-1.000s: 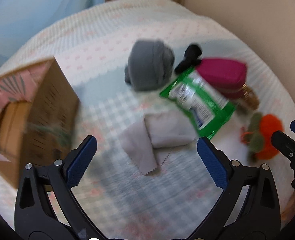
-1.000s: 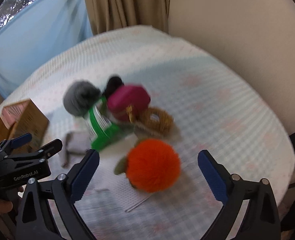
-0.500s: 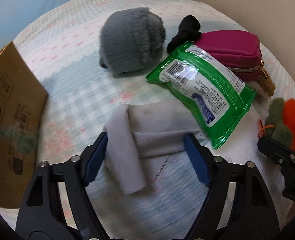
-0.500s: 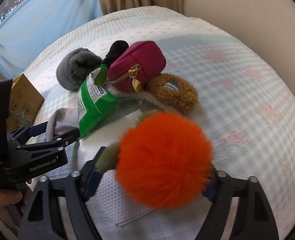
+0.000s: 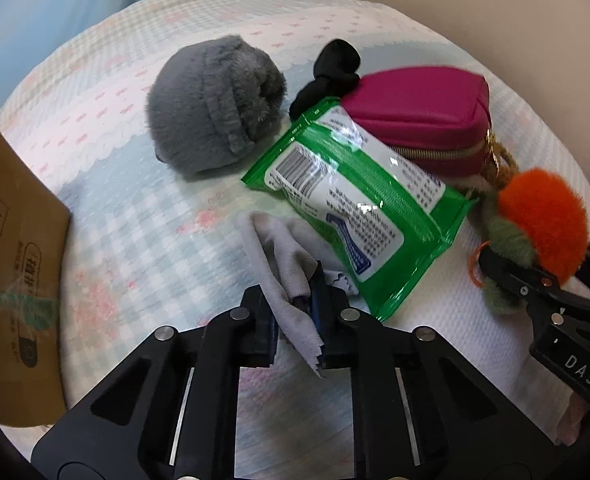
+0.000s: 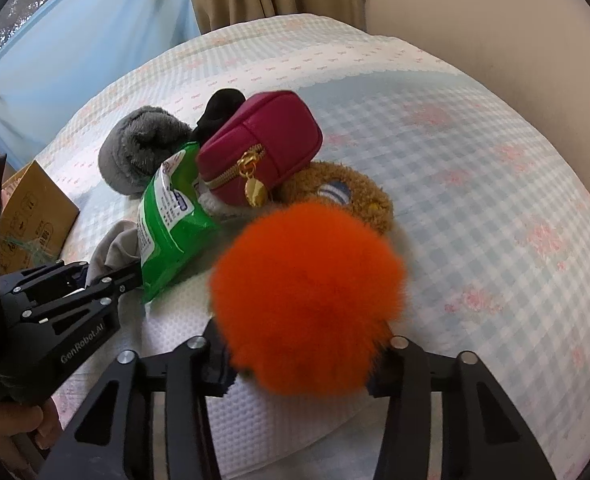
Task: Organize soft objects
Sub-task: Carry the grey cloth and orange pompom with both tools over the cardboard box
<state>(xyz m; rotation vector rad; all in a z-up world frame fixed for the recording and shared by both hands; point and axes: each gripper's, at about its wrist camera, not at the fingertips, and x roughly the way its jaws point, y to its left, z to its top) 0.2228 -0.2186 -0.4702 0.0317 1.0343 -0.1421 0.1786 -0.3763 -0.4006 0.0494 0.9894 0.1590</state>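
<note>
My left gripper (image 5: 295, 312) is shut on a grey cloth (image 5: 279, 264) that lies crumpled on the bed by a green wipes pack (image 5: 355, 200). My right gripper (image 6: 299, 376) is shut on an orange fluffy pompom toy (image 6: 311, 296), which also shows in the left wrist view (image 5: 543, 220) with its green part. A grey plush (image 5: 215, 104), a black sock (image 5: 331, 68), a magenta pouch (image 5: 419, 112) and a brown plush (image 6: 343, 196) lie behind them. The left gripper also shows in the right wrist view (image 6: 107, 276).
A cardboard box (image 5: 11, 272) stands at the left on the checked bedspread (image 5: 143, 232). A white textured cloth (image 6: 287, 432) lies under the grippers. A beige wall (image 6: 495, 20) runs along the right, curtains at the back.
Both grippers moved down and forward and closed. The left one took hold of the grey cloth. The right one took hold of the orange pompom.
</note>
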